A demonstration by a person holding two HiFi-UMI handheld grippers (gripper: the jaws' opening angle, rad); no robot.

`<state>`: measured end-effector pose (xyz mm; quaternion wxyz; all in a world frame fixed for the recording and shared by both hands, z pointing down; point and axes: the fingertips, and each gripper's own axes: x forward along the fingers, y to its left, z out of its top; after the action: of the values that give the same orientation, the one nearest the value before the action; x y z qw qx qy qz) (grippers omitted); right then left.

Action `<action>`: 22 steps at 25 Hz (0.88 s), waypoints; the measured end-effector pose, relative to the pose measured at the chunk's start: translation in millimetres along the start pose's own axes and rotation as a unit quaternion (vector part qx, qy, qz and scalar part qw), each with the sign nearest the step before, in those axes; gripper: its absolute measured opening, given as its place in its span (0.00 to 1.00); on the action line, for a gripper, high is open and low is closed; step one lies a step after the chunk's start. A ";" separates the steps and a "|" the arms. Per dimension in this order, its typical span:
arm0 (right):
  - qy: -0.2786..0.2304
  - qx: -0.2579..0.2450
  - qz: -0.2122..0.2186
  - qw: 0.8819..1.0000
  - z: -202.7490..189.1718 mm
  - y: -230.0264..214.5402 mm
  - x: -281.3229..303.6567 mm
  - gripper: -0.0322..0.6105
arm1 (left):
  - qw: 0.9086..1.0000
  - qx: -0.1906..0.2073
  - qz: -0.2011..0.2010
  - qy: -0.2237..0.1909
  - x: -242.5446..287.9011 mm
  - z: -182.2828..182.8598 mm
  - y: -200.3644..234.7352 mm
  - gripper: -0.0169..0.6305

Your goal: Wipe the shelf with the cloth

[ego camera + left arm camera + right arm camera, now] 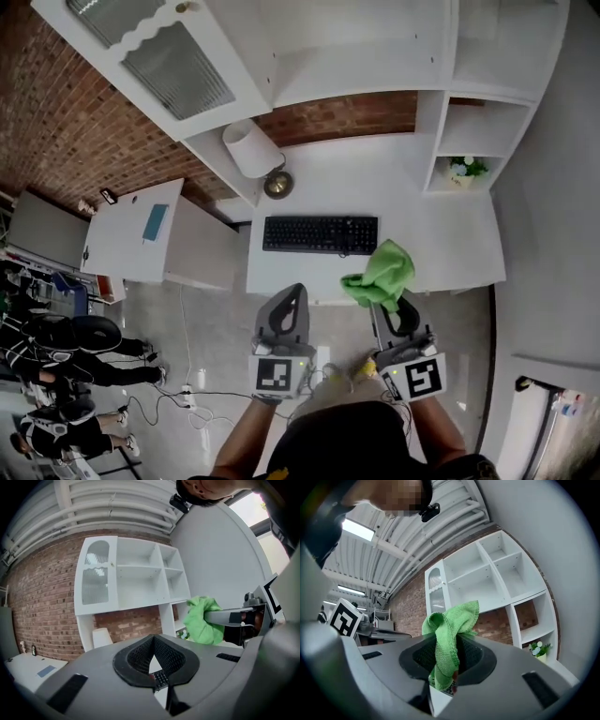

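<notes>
A green cloth [382, 270] hangs bunched from my right gripper [391, 302], which is shut on it above the desk's front edge. In the right gripper view the cloth [452, 630] stands up between the jaws of that gripper [449, 667]. My left gripper [292, 298] is beside it to the left, shut with nothing in it, and its pads meet in the left gripper view [154, 663]. That view also shows the cloth [202, 620] to the right. The white shelf unit [375, 56] stands ahead against a brick wall, apart from both grippers, with open cubbies [487, 578] and a glass door [96, 581].
On the white desk [450, 248] lie a black keyboard [320, 233] and a white lamp [248, 148]. A small potted plant [465, 169] sits in a low right cubby. A white side cabinet [122, 234] stands left. Cables [187, 389] trail on the floor, and people [47, 347] sit far left.
</notes>
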<state>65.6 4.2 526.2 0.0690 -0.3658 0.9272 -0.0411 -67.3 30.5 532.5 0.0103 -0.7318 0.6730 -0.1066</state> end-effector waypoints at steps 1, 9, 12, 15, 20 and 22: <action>0.004 -0.004 -0.001 1.000 -0.5 -4.5 3.2 0.18 | 1.000 0.000 0.001 0.000 4.7 0.0 1.0 0.05; -0.003 -0.020 -0.005 1.000 15.9 -16.1 32.8 0.18 | 1.000 -0.013 -0.003 -0.022 41.4 9.1 15.4 0.05; -0.014 -0.060 -0.007 0.998 37.8 -23.4 48.3 0.18 | 1.000 -0.009 -0.006 -0.027 66.1 19.7 24.7 0.05; -0.014 -0.096 0.002 0.995 50.8 -24.8 62.2 0.18 | 0.999 -0.019 -0.003 -0.036 88.0 30.2 36.8 0.05; -0.019 -0.117 0.005 0.993 71.9 -36.3 92.0 0.18 | 0.999 0.000 -0.014 -0.040 128.0 49.2 54.4 0.05; -0.023 -0.124 0.013 0.992 95.7 -43.1 109.4 0.18 | 0.999 0.026 -0.008 -0.031 149.6 62.1 67.0 0.05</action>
<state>30.6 -104.5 426.5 0.0452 -0.3606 0.9278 0.0837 -111.9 -131.4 482.5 0.0494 -0.7395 0.6637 -0.1013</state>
